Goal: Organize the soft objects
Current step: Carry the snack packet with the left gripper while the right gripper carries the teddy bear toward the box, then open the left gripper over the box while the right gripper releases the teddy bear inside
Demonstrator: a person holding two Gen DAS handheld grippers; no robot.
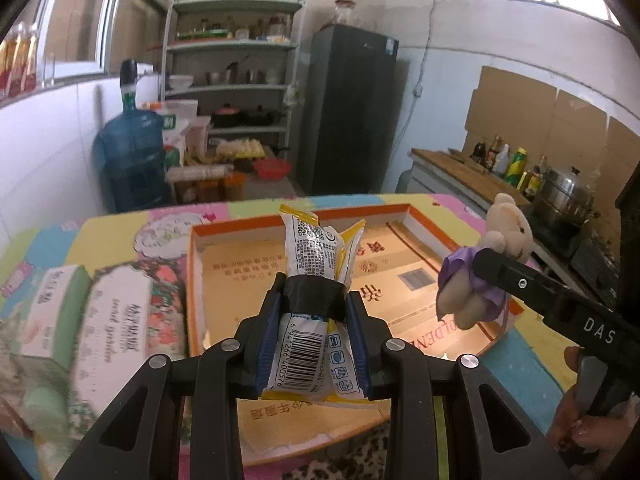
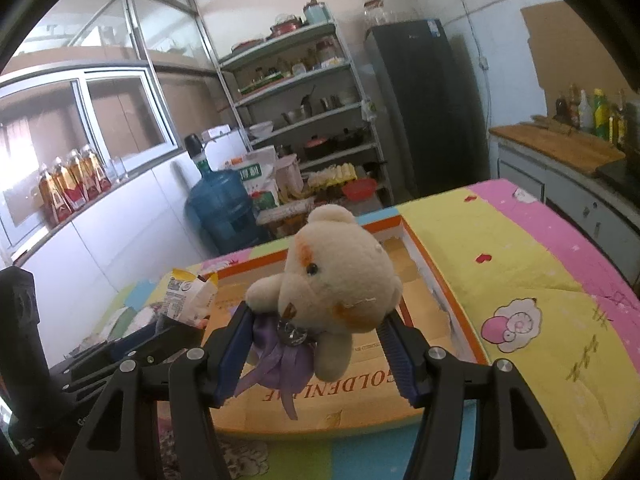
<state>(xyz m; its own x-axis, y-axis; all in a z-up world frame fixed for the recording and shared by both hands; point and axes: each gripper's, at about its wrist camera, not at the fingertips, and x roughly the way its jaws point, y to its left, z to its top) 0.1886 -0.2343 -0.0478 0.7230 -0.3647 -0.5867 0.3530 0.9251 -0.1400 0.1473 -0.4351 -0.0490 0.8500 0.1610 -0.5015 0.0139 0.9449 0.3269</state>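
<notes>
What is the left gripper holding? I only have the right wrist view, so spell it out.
Observer: The left gripper is shut on a packet bundle, white and yellow packets bound by a black tape band, held over the orange-rimmed box.
Operator: Now report what lies left of that box.
Observer: A floral pack and a green pack lie side by side on the table mat, the floral one next to the box's left wall.
</notes>
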